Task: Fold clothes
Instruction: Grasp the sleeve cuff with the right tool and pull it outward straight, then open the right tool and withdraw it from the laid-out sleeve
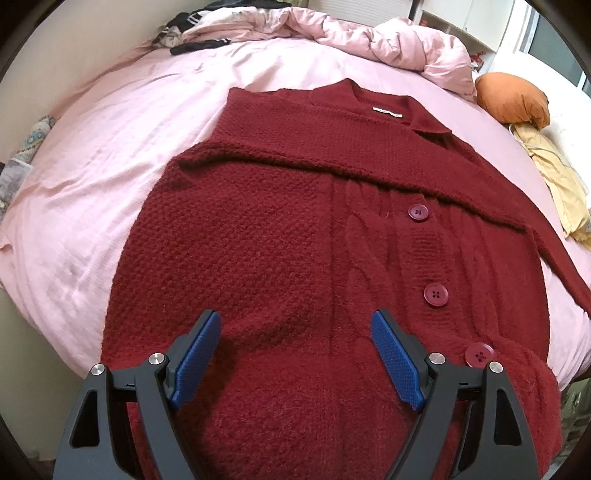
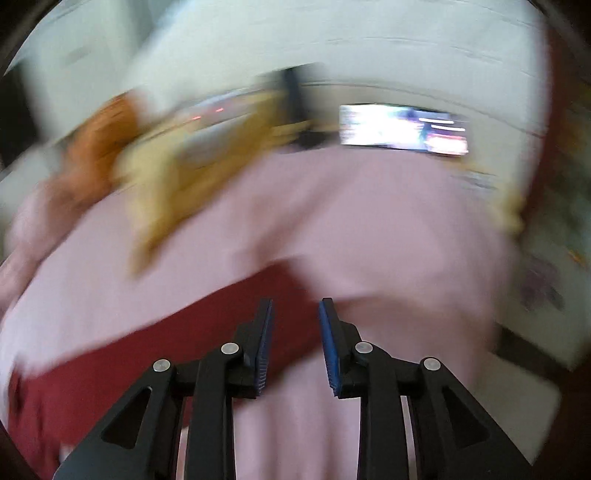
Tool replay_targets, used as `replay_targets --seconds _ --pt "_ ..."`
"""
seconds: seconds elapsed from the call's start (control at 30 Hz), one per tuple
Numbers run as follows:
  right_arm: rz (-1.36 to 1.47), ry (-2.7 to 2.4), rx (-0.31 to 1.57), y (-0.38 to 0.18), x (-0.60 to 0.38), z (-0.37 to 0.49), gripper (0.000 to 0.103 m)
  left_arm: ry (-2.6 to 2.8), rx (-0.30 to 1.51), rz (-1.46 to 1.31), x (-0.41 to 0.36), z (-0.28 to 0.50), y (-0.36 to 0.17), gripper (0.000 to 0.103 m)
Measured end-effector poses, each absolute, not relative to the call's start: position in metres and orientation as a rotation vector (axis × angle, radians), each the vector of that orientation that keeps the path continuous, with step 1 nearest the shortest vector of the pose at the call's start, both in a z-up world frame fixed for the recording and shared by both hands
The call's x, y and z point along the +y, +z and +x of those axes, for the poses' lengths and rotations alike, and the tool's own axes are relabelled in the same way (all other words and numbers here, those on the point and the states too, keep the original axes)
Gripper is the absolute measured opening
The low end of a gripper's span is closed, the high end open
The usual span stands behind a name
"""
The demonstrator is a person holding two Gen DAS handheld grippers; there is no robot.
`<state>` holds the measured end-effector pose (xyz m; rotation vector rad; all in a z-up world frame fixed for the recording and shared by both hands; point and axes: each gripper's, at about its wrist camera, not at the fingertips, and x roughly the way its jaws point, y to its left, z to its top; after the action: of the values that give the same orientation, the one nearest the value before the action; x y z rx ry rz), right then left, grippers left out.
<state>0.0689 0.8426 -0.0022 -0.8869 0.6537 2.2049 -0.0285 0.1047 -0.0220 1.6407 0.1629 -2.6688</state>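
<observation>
- Left wrist view, far left: pink bed sheet (image 1: pixel 92 177) covers the bed, and a dark heap of clothes (image 1: pixel 195 33) sits at the far edge.
- Middle: the dark red knit cardigan (image 1: pixel 266 236) lies flat on the bed, collar at the far end, one sleeve (image 1: pixel 332 166) folded across the chest. Three buttons (image 1: pixel 435 294) run down the front.
- The left gripper (image 1: pixel 295 354) hovers over the cardigan's near hem, blue fingers (image 1: pixel 197 365) spread wide, nothing between them.
- Further right: crumpled pink duvet (image 1: pixel 399 40), an orange pillow (image 1: pixel 511 98), and a yellow cloth (image 1: pixel 557 184) beside it.
- Right wrist view is super blurry. Red cardigan edge (image 2: pixel 122 354) sits low left on the pink sheet (image 2: pixel 369 229).
- The right gripper (image 2: pixel 295 343) has its fingers (image 2: pixel 328 347) partly apart with a clear gap, gripping nothing as far as I can see.
- Right of that, a lit screen (image 2: pixel 402 129) glows by the wall.
</observation>
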Motion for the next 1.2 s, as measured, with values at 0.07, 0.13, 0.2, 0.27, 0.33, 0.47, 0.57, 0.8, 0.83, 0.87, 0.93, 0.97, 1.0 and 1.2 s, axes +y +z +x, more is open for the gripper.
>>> replay_targets --seconds 0.07,0.13,0.2,0.27,0.33,0.47,0.57,0.8,0.83,0.87,0.93,0.97,1.0,1.2 --pt "-1.161 2.334 0.712 -0.027 0.825 0.042 0.032 -2.671 0.173 1.641 0.104 -0.028 -0.021 0.084" --pt "-1.303 2.303 0.629 -0.045 0.815 0.032 0.032 -2.676 0.192 1.642 0.102 -0.028 -0.021 0.084" --pt "-1.248 2.286 0.627 -0.043 0.821 0.038 0.031 -2.681 0.208 1.643 0.1 -0.028 -0.021 0.084" --pt "-1.153 2.15 0.678 -0.035 0.839 0.051 0.031 -2.683 0.211 1.641 0.101 -0.027 -0.02 0.084" --pt "-1.114 1.885 0.576 -0.025 0.851 0.064 0.032 -2.683 0.208 1.644 0.103 -0.028 -0.02 0.084" --pt "-1.087 1.86 0.472 0.005 0.83 0.068 0.032 -2.691 0.216 1.639 0.103 -0.027 -0.021 0.084" --pt "-1.131 1.995 0.46 0.024 0.78 0.051 0.032 -2.697 0.216 1.641 0.103 -0.027 -0.021 0.084" --pt "-1.259 2.28 0.328 0.057 0.617 0.001 0.035 -2.745 0.281 1.65 0.095 -0.025 -0.021 0.084" --pt "-1.276 2.318 0.329 0.06 0.593 -0.004 0.035 -2.751 0.287 1.646 0.095 -0.025 -0.021 0.084" --pt "-1.304 2.366 0.332 0.063 0.564 -0.013 0.035 -2.754 0.29 1.641 0.095 -0.023 -0.021 0.084" --pt "-1.334 2.441 0.332 0.07 0.516 -0.019 0.035 -2.765 0.288 1.632 0.096 -0.021 -0.02 0.084" --pt "-1.354 2.477 0.331 0.075 0.491 -0.021 0.035 -2.768 0.286 1.629 0.095 -0.021 -0.02 0.084" --pt "-1.387 2.499 0.324 0.077 0.466 -0.024 0.035 -2.774 0.281 1.624 0.095 -0.02 -0.02 0.084" --pt "-1.519 2.572 0.373 0.052 0.368 -0.031 0.035 -2.793 0.266 1.669 0.093 -0.021 -0.022 0.084"
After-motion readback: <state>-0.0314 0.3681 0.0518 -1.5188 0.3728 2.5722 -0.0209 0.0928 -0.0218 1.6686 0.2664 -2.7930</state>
